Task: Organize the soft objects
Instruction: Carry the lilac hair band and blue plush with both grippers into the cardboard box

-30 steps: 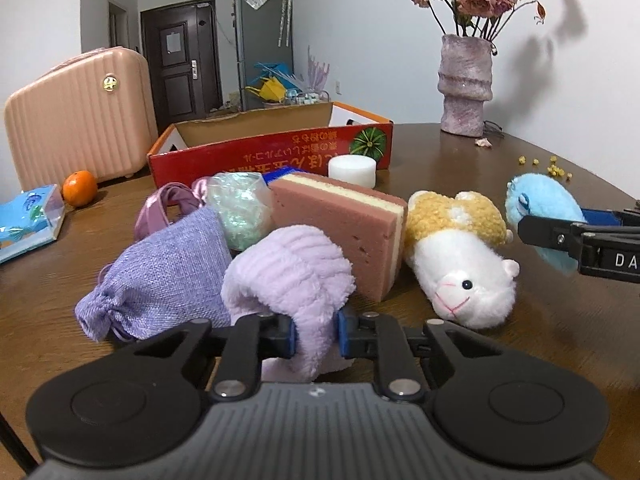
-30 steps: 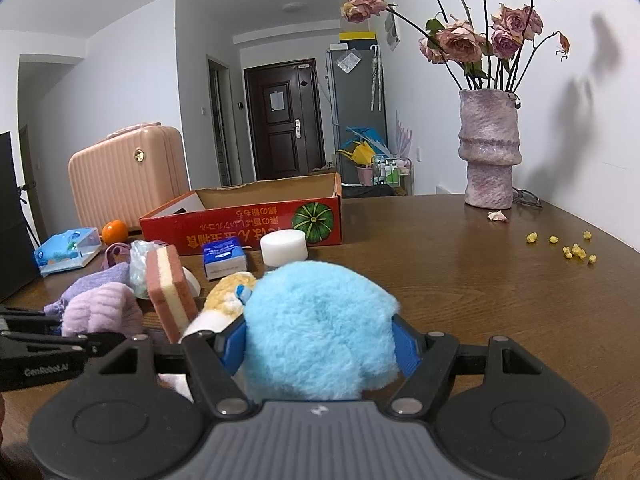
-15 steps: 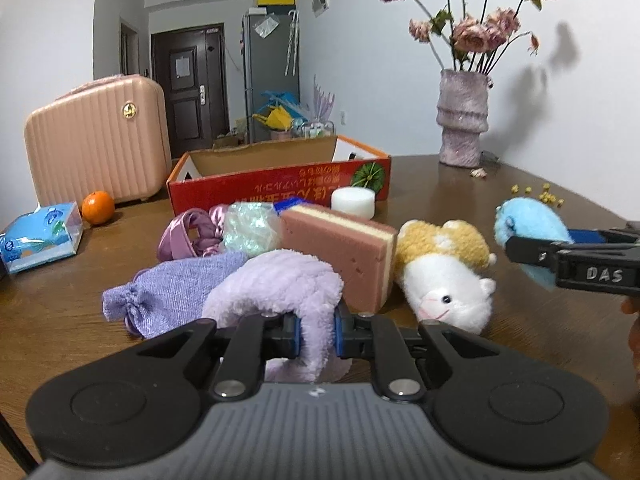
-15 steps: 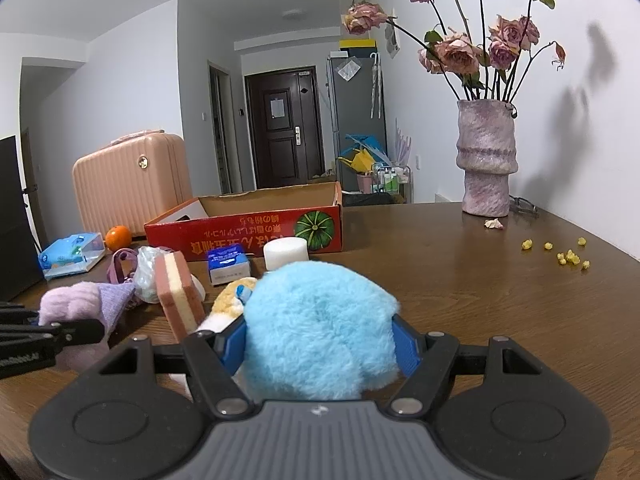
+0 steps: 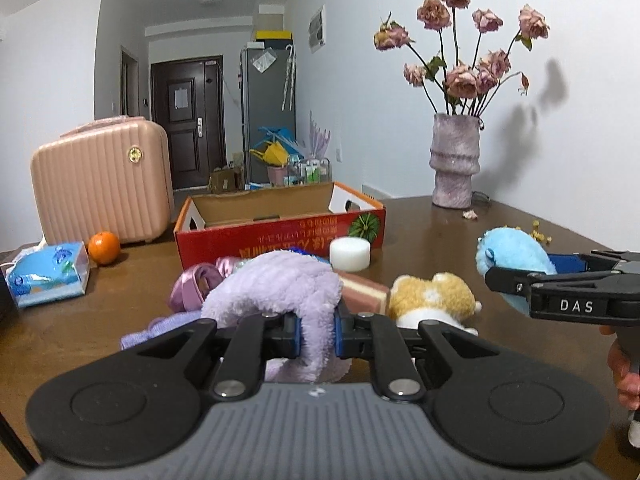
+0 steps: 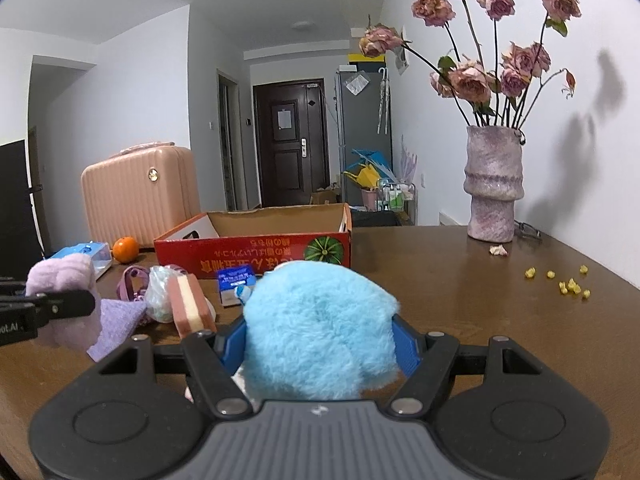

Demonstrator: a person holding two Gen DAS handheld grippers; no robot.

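We hold two plush pieces in front of the red box (image 5: 280,232) — left gripper (image 5: 316,334) jaws pinching the lilac plush (image 5: 288,284), right gripper (image 6: 320,344) jaws squeezing the blue plush (image 6: 320,328) — both look light and squashy, so mid-body grips suit them

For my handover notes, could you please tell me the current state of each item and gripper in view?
Left gripper: shut on the lilac plush.
Lilac plush: pinched, lifted.
Right gripper: shut on the blue plush.
Blue plush: clamped between jaws.
Red box: open on top.
Sponge: tilted on edge.
Pink suitcase: closed, upright.
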